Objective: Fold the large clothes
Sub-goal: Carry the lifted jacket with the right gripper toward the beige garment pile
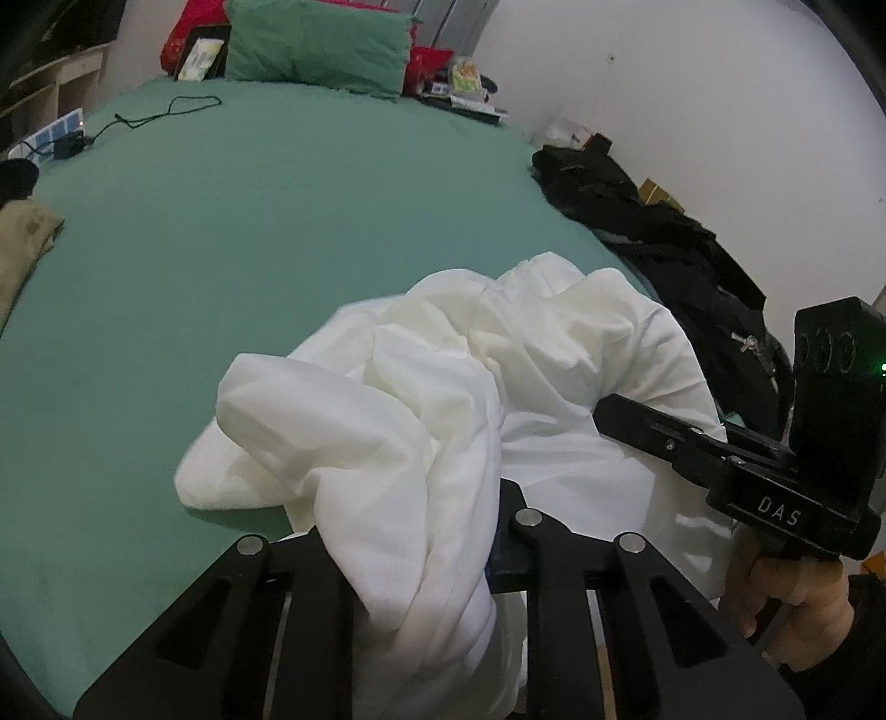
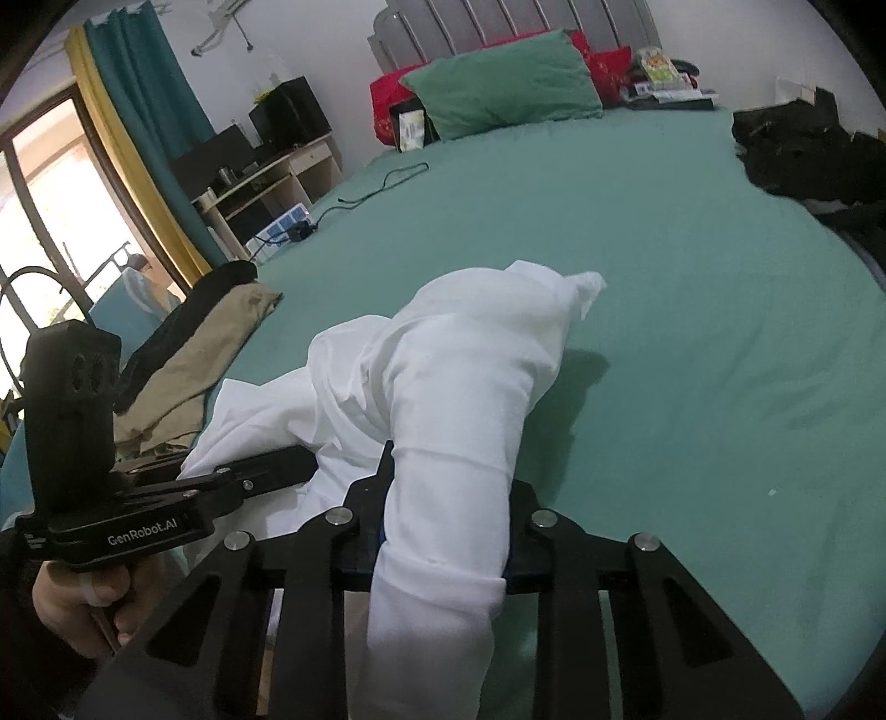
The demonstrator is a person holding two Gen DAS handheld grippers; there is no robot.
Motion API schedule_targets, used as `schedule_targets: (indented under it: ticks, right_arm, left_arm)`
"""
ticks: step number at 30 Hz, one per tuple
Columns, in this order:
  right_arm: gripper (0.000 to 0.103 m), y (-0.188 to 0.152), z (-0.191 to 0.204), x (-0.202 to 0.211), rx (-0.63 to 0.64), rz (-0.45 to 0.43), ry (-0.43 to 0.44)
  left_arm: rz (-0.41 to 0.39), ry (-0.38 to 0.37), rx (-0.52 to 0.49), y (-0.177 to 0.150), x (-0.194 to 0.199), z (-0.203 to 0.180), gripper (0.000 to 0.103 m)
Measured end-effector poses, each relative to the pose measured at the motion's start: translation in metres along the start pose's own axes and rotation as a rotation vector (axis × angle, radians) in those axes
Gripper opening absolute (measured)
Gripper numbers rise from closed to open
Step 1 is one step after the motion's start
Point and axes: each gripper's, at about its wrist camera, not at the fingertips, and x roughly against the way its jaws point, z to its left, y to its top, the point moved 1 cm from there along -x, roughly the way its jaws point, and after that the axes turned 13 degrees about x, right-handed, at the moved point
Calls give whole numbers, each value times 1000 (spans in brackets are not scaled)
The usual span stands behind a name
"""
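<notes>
Left claw [image 1: 426, 559]: clamped on a bunched fold of the white garment [image 1: 443, 399]. The cloth fills the gap between the jaws and spills over the claw's frame toward the camera.

Right claw [image 2: 443, 548]: clamped on another bunch of the same garment [image 2: 459, 387]. The cloth rises out of the jaws as a thick roll and hangs down over the frame.

Garment: one crumpled white piece, unfolded, gathered in a heap on the near part of the bed [image 1: 277, 221]. Part of it is raised off the sheet where the claws grip it; the rest lies on the sheet. From the right wrist view a loose end of it points toward the pillow [image 2: 504, 83].

Each claw shows in the other's view, beside the garment and touching it: the right claw [image 1: 609, 412] with a hand [image 1: 786, 592] on its grip, the left claw [image 2: 299, 462] likewise with a hand [image 2: 72, 603].

Bed: green sheet. The green pillow [image 1: 321, 44] lies at the head end, far from the garment, with red items behind it. A black cable [image 1: 160, 111] lies on the sheet near the pillow. Dark clothing [image 1: 653, 238] lies along the bed's edge, near the garment but apart from it. Tan clothing [image 2: 205, 354] lies on the opposite edge, just beside the garment.
</notes>
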Motion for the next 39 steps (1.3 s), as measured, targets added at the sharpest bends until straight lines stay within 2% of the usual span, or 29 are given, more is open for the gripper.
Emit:
schedule_targets:
  ticks: [16,26,32,39]
  right_arm:
    - [21,31,20,35,36,-116,0]
    - [21,70,47,49,93,-190,-13]
    - [21,94,69,41,103,-234,2]
    - [21,119,103,15,156,-254,50]
  left_arm:
    - [-71,-90,41,19,43,-8,20]
    - [-150,-126,47,36,78,-3,20]
    - [-215,-124,38,52,107,16,20]
    - [-272,-93,65,73,136,61,20]
